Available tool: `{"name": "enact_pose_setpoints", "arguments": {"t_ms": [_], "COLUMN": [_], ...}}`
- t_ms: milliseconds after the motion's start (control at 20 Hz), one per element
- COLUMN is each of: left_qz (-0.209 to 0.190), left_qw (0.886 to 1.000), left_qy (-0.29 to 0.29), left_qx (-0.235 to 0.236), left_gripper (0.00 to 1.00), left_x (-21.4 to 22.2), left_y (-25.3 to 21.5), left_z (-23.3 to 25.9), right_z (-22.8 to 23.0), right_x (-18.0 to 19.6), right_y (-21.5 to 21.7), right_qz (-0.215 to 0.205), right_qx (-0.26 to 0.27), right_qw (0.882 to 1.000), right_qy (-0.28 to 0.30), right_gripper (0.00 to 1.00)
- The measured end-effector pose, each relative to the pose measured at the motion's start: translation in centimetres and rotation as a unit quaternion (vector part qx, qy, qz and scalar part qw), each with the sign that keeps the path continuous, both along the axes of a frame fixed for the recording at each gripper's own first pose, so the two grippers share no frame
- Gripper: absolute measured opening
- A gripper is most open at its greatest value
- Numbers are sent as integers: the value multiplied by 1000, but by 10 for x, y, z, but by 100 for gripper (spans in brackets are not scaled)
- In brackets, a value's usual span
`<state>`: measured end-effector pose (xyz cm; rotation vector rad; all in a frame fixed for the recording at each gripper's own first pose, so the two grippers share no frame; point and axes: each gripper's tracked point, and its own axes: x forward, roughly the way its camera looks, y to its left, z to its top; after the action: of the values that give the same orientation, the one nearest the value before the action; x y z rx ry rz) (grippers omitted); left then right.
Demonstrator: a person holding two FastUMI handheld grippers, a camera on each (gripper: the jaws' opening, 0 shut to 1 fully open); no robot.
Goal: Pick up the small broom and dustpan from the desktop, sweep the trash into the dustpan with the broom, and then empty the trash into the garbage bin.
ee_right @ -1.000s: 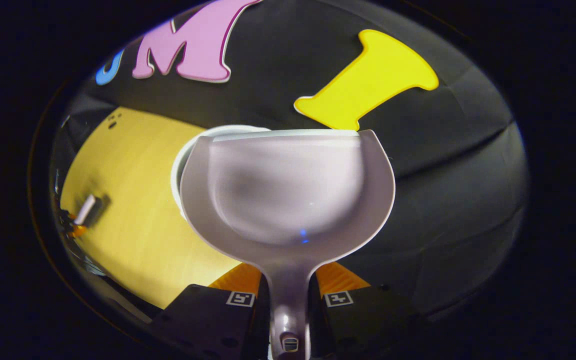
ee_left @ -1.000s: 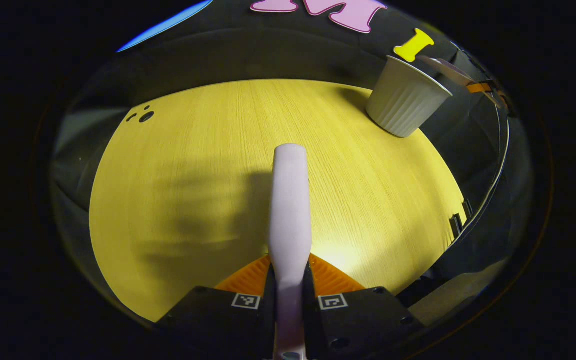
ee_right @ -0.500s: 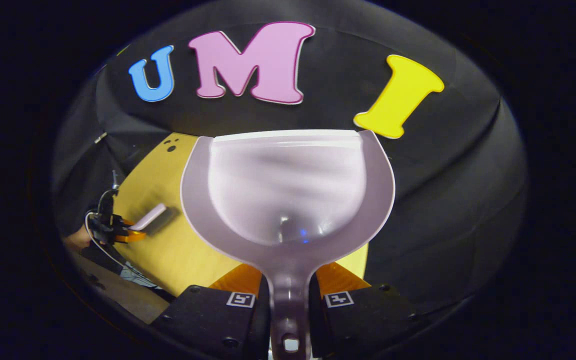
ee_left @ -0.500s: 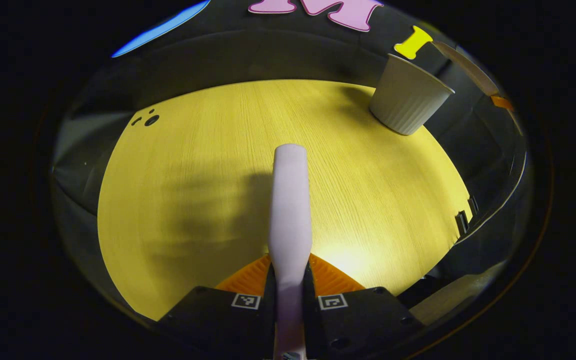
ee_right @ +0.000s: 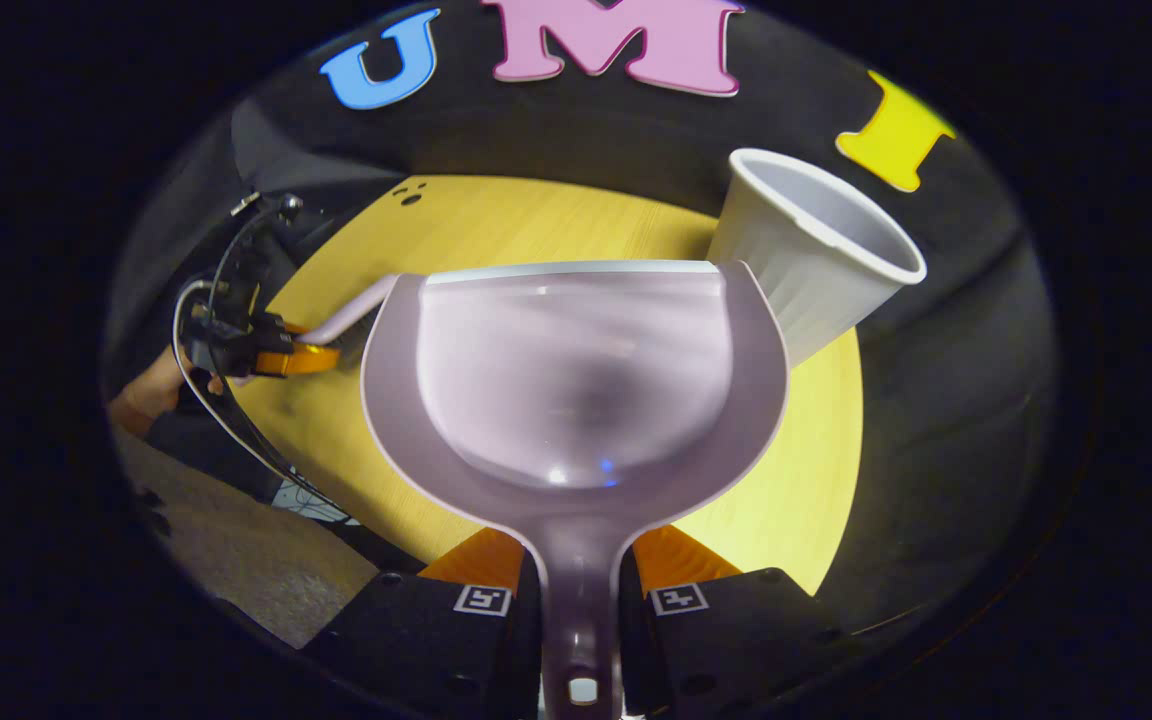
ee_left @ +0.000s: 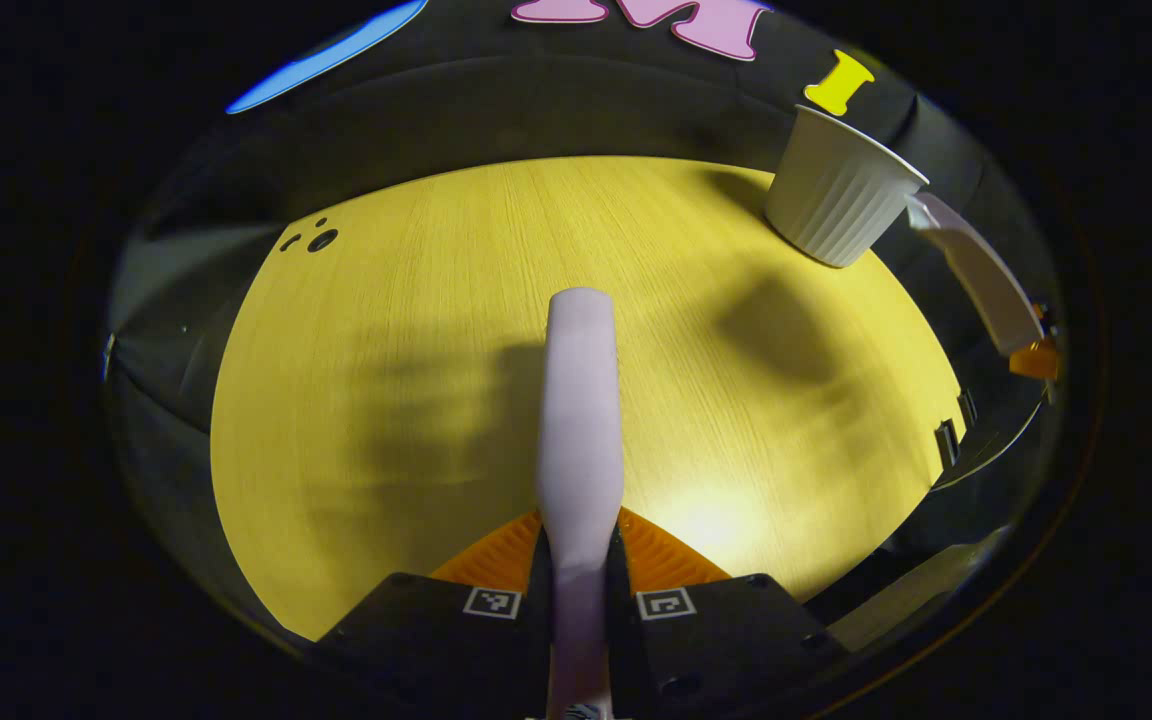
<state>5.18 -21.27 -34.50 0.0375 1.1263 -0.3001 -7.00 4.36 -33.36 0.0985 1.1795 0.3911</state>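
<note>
My left gripper [ee_left: 581, 545] is shut on the small pale broom [ee_left: 581, 400], which points forward, held above the yellow table [ee_left: 416, 330]. Its bristles are hidden. The white ribbed garbage bin [ee_left: 841, 200] stands at the table's far right corner. My right gripper [ee_right: 576, 570] is shut on the handle of the pale dustpan [ee_right: 576, 380], whose scoop looks empty. That pan hangs in the air, left of and nearer than the bin [ee_right: 816, 260]. At the right edge of the left gripper view the dustpan [ee_left: 976, 275] appears side-on. The left gripper [ee_right: 281, 355] with the broom [ee_right: 351, 310] appears at far left.
A hand [ee_right: 151, 395] and cables are behind the left gripper at the table's left side. Small dark holes [ee_left: 321, 240] mark the far left of the tabletop. The black cloth wall rises just behind the table [ee_right: 796, 500] and the bin. Floor lies below the near edge.
The right gripper has drawn the dustpan back from above the bin and lowered it; the bin now sits to the pan's right. The left gripper with the broom has barely shifted.
</note>
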Motion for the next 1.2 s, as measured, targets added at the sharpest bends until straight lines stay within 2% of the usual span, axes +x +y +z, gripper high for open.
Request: {"name": "enact_pose_setpoints", "arguments": {"t_ms": [150, 200, 250, 300, 450, 600, 650, 900, 950, 1000, 1050, 1100, 1150, 1200], "left_qz": [-12, -17, -21, -23, -22, -22, -23, -25, -26, -29, -34, -38, -41, -42], "left_qw": [1000, 999, 999, 999, 999, 998, 998, 997, 996, 996, 995, 994, 994, 994], "left_qy": [0, 0, 1, 1, 5, 5, 4, -5, -9, -13, -18, -22, -26, -29], "left_qx": [21, 28, 33, 36, 41, 56, 62, 72, 79, 85, 91, 96, 100, 101], "left_gripper": [28, 28, 28, 28, 28, 27, 30, 29, 33, 32, 23, 30, 23, 31], "left_x": [0, 0, 0, 0, -1, -1, -1, 2, 4, 4, 4, 2, 0, -2], "left_y": [4, 6, 7, 9, 9, 12, 13, 16, 17, 19, 19, 20, 20, 21], "left_z": [2, 1, 1, -1, -5, -8, -9, -8, -8, -7, -3, -2, 2, 7], "right_z": [-52, -68, -82, -92, -113, -126, -126, -125, -124, -122, -117, -110, -101, -93], "right_x": [-15, -14, -16, -17, -21, -21, -21, -17, -18, -19, -20, -20, -19, -19], "right_y": [14, 22, 26, 30, 39, 43, 44, 43, 45, 43, 40, 38, 36, 34], "right_qz": [-8, -10, -13, -11, -11, -6, -6, -22, -22, -21, -21, -19, -19, -19], "right_qx": [-9, -17, -23, -28, -27, -42, -47, -26, -23, -23, -24, -22, -18, -14], "right_qw": [999, 999, 999, 998, 997, 997, 996, 997, 997, 997, 997, 998, 998, 998], "right_qy": [30, 37, 44, 50, 72, 70, 72, 76, 75, 72, 66, 64, 58, 53], "right_gripper": [39, 36, 39, 36, 36, 36, 36, 39, 42, 43, 43, 43, 44, 44]}}
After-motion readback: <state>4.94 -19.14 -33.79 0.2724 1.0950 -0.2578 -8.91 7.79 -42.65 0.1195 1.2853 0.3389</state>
